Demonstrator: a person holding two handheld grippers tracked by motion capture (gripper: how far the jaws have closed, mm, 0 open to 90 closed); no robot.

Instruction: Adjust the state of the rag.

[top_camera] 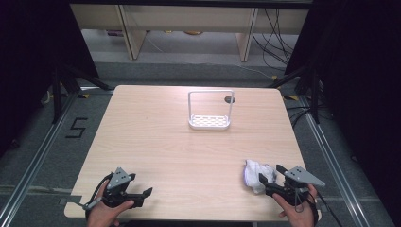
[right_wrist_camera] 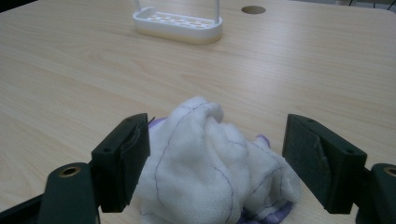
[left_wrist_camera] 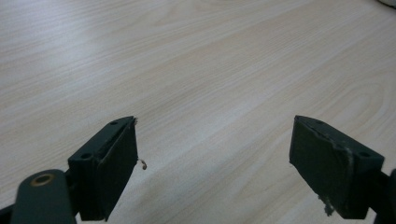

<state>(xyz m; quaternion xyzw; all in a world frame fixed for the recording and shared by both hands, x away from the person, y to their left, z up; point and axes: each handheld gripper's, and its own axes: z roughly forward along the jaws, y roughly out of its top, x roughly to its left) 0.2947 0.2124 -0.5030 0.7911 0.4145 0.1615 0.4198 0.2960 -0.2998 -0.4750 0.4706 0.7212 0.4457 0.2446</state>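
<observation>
Right tool: the right tool [right_wrist_camera: 215, 156] had its jaws spread wide, one on either side of the cloth; the left jaw was just beside the fabric or brushing it, the right jaw apart from it, so nothing was clamped.
Cloth: a crumpled white cloth [right_wrist_camera: 210, 163] with thin purple stitching and a purple edge lay bunched on the surface near its front right corner, seen from above [top_camera: 256, 175] right in front of the right tool [top_camera: 270, 175].
Left tool: the left tool [left_wrist_camera: 214, 154] stood wide open with nothing between its jaws, held low near the front left corner [top_camera: 142, 195], well apart from the cloth.
Rack: a white rack [top_camera: 209, 120] with a slotted base and a tall hoop frame stood toward the far side.
Writing: a black "5" [top_camera: 77, 127] was marked on the floor at the left.
Surface: a pale wood-grain surface [top_camera: 156, 142] had a round hole [top_camera: 229, 100] near the rack.
Room: grey floor, dark curtains at both sides.
</observation>
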